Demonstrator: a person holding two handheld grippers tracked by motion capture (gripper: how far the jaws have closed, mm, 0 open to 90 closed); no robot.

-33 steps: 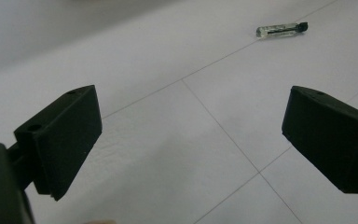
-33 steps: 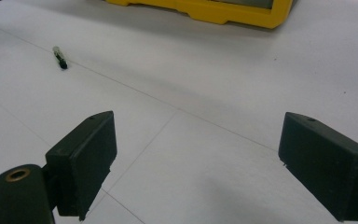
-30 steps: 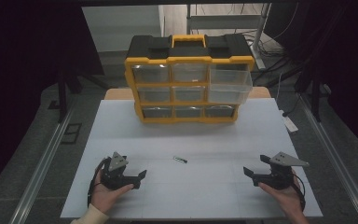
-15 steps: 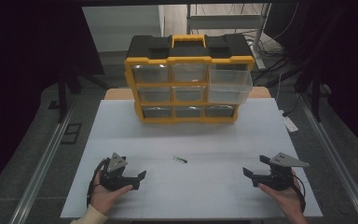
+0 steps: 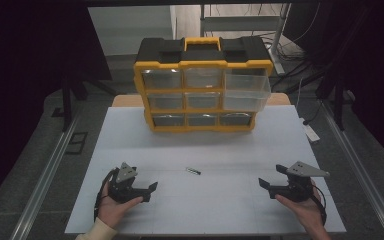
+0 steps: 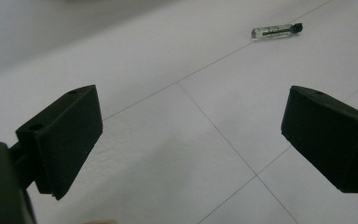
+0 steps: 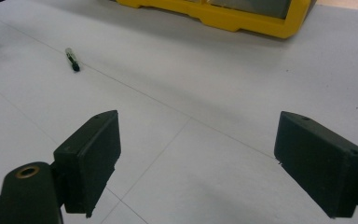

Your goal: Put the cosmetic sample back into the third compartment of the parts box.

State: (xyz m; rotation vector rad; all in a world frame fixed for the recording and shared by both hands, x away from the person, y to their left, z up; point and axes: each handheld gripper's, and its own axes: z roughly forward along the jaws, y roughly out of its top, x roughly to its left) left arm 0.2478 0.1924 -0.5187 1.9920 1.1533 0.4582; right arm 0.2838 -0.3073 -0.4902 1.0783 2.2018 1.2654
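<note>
left tongs (image 5: 147, 189) slightly nearer, table (image 5: 220, 150) edge

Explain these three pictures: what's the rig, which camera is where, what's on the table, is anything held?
There is no robot arm. A person sits at a white table and holds a black two-jaw hand gripper in each hand: the left gripper and the right gripper.

The wide picture comes from a fixed camera above the person, looking forward and down. The other two come from a camera on each gripper, looking along its own black jaws.

On the table, at the far side, stands a yellow and black plastic organiser with small clear drawers; its upper right drawer is pulled out. Between the grippers lies a small clear vial with a black cap, also visible from the left gripper and the right one.

Both grippers are open and hold nothing.
</note>
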